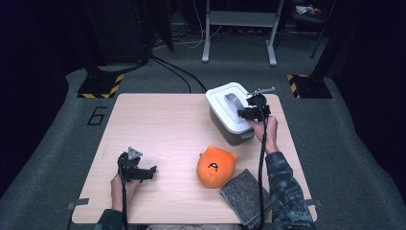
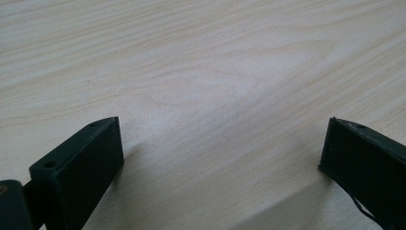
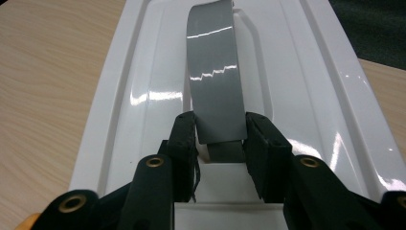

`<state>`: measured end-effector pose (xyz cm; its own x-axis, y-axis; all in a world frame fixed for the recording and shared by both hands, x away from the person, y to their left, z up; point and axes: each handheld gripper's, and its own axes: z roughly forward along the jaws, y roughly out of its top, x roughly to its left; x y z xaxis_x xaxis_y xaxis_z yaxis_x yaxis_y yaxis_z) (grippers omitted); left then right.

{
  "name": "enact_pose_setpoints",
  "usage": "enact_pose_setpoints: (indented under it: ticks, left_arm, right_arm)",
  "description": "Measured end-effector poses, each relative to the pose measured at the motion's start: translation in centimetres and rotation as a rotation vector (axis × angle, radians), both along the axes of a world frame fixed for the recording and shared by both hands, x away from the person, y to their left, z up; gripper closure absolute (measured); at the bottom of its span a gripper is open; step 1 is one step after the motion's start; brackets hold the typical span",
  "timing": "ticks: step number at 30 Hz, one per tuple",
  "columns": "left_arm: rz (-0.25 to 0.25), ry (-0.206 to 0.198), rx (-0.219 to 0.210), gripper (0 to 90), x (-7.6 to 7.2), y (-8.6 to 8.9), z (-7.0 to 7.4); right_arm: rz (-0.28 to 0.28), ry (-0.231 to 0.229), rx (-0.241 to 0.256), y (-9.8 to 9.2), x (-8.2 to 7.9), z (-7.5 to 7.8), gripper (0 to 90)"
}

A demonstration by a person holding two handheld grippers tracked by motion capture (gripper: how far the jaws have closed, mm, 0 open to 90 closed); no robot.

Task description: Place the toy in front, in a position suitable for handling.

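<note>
though the left gripper [image 1: 154,170] rests released over bare wood at the near left of the bench [image 1: 163,124], its jaws wide apart, the work sits at the far right; between them, near the front edge, lie an orange plush toy [image 1: 216,166] and a grey pad [image 1: 245,194]; farther off, the right gripper [image 3: 220,132] has clenched on the grey handle [image 3: 214,72] of the white lid [image 3: 143,86], which lies seated on the grey box [image 1: 229,130]; i judge the grasp made and the lifting off left to do; the handle's strip and the lid's long axis run from the near right toward the far left.
</note>
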<state>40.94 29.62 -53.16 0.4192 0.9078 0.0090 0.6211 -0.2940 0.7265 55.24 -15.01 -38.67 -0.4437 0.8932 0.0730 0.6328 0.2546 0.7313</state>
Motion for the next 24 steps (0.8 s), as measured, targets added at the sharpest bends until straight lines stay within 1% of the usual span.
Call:
enact_pose_setpoints:
  ticks: [2, 3, 4, 5, 6, 7, 9, 10, 11, 12, 13, 15, 16, 17, 18, 19, 20, 21, 22, 24]
  left_arm:
    - [0.000, 0.000, 0.000, 0.5, 0.0, 0.0, 0.0]
    - [0.000, -0.001, 0.000, 0.5, 0.0, 0.0, 0.0]
    - [0.000, 0.000, 0.000, 0.5, 0.0, 0.0, 0.0]
    - [0.000, 0.000, 0.000, 0.5, 0.0, 0.0, 0.0]
    - [0.000, 0.000, -0.001, 0.5, 0.0, 0.0, 0.0]
    - [0.000, 0.000, -0.001, 0.5, 0.0, 0.0, 0.0]
    - [0.000, 0.000, 0.000, 0.5, 0.0, 0.0, 0.0]
    - [0.000, 0.000, -0.001, 0.5, 0.0, 0.0, 0.0]
    - [0.001, -0.001, -0.001, 0.5, 0.0, 0.0, 0.0]
    - [0.000, 0.000, -0.001, 0.5, 0.0, 0.0, 0.0]
    - [0.001, -0.001, -0.001, 0.5, 0.0, 0.0, 0.0]
    - [0.001, -0.001, -0.001, 0.5, 0.0, 0.0, 0.0]
    - [-0.001, 0.003, 0.000, 0.5, 0.0, 0.0, 0.0]
    - [0.001, -0.001, -0.001, 0.5, 0.0, 0.0, 0.0]
    - [0.000, 0.000, 0.000, 0.5, 0.0, 0.0, 0.0]
    - [0.000, 0.000, 0.001, 0.5, 0.0, 0.0, 0.0]
    - [0.000, 0.000, 0.000, 0.5, 0.0, 0.0, 0.0]
    - [0.000, 0.000, 0.000, 0.5, 0.0, 0.0, 0.0]
    - [0.001, 0.000, 0.000, 0.5, 0.0, 0.0, 0.0]
    - [-0.001, 0.001, 0.002, 0.5, 0.0, 0.0, 0.0]
  right_arm:
    - [0.004, 0.002, -0.001, -0.1, 0.0, 0.0, 63.6]
    - [0.004, 0.007, 0.000, -0.1, 0.0, 0.1, 57.8]
    - [0.029, -0.005, 0.009, -0.7, -0.2, 0.3, 43.0]
    - [0.029, -0.005, 0.009, -0.7, -0.2, 0.3, 43.0]
    - [0.034, -0.026, 0.018, -1.1, -0.4, 0.5, 42.1]
    - [0.013, -0.045, 0.038, -1.5, -0.7, 0.7, 41.0]
    - [0.001, -0.063, 0.033, -2.6, -0.9, 1.1, 39.9]
    - [-0.021, -0.054, 0.028, -3.1, -1.0, 1.1, 40.8]
    - [-0.026, -0.056, 0.023, -3.7, -1.0, 1.1, 41.2]
    - [-0.050, -0.047, 0.016, -4.3, -1.0, 1.0, 42.9]
    - [-0.062, -0.046, 0.013, -4.6, -1.0, 0.9, 43.5]
    - [-0.083, -0.042, 0.016, -5.4, -0.9, 0.8, 45.4]
    - [-0.091, -0.033, 0.010, -5.8, -0.9, 0.7, 46.8]
    - [-0.099, -0.032, 0.017, -6.0, -0.8, 0.6, 47.4]
    - [-0.101, -0.029, 0.010, -6.3, -0.7, 0.5, 48.6]
    - [-0.102, -0.024, 0.013, -6.5, -0.6, 0.3, 50.2]
    - [-0.117, -0.014, 0.013, -6.5, -0.6, 0.2, 51.8]
    - [-0.123, -0.013, 0.016, -6.7, -0.5, 0.1, 53.2]
    - [-0.125, 0.001, 0.015, -7.0, -0.2, -0.4, 56.6]
    - [-0.127, 0.007, 0.016, -7.2, -0.1, -0.7, 57.3]
